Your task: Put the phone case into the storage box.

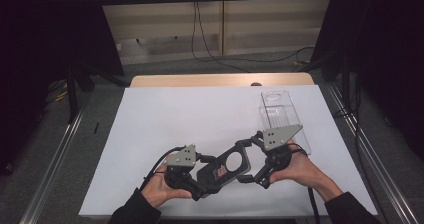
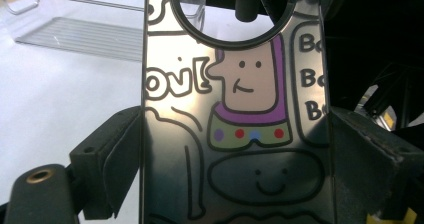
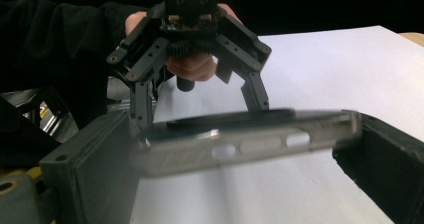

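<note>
- Currently, a phone case [image 1: 226, 167] is held above the bench [image 1: 165, 124], clamped between the left gripper [image 1: 205, 176] and the right gripper [image 1: 250, 156].
- Its long sides are pinched by the left gripper.
- Judged unfinished: placement remains, perhaps at the clear tray [image 1: 280, 115].
</note>
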